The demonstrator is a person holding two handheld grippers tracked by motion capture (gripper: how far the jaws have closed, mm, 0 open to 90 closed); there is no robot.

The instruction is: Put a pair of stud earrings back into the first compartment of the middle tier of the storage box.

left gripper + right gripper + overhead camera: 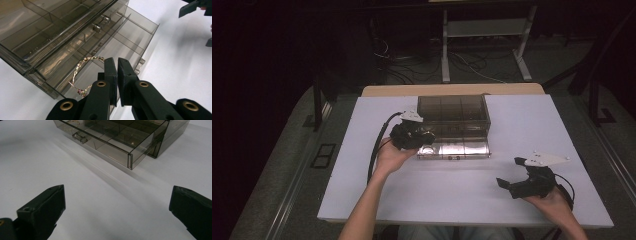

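- Nearest the person, the right tongs (507, 186) are resting low over the bare white table (362, 190), their two black jaws standing wide apart with nothing between them, well apart from the work

- Farther in, the left tongs (117, 65) are hovering at the left end of the pulled-out drawer (140, 40), jaws pressed almost together; a gold chain bracelet (82, 72) is looping out beside the left jaw, and the pinch appears to be on its hidden end, though the contact itself is blocked by the jaw

- The bracelet is hanging just left of and below the jaw tips, its long axis running down along the drawer's nearest compartment, over or brushing the clear floor – which of the two cannot be told

- The left hand (388, 155) is plainly the nearer one to the chain, so the coming move, judged from this, is a short lowering and release into that compartment

- Beyond, the smoky clear organiser box (452, 107) is sitting at the table's far side, its drawer open toward the person
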